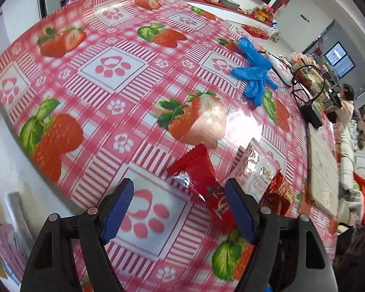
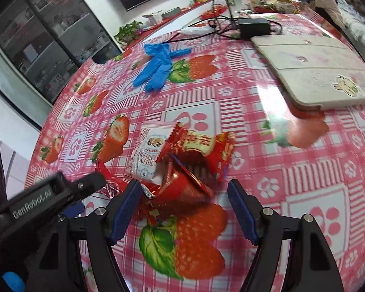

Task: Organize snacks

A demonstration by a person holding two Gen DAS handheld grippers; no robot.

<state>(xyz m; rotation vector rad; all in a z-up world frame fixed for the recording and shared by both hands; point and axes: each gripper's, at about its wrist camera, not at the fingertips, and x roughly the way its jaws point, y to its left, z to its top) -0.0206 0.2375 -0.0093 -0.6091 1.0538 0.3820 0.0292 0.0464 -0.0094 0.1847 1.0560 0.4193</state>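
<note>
Several snack packets lie in a loose pile on the strawberry tablecloth (image 2: 292,182). In the right wrist view a white "Crispy Cranberry" packet (image 2: 149,150), a red-and-gold packet (image 2: 206,146) and a crumpled red packet (image 2: 180,189) sit just ahead of my open right gripper (image 2: 183,194). The left gripper's body (image 2: 48,194) shows at the left. In the left wrist view my open left gripper (image 1: 178,196) stands over a red wrapper (image 1: 202,177), with the white packet (image 1: 260,168) and red-gold packet (image 1: 279,192) to its right.
Blue rubber gloves (image 1: 255,73) (image 2: 158,65) lie farther back on the table. A white tray-like board (image 2: 314,68) lies at the right, with a black power adapter and cables (image 2: 253,28) behind it. A person sits at the far right (image 1: 345,102).
</note>
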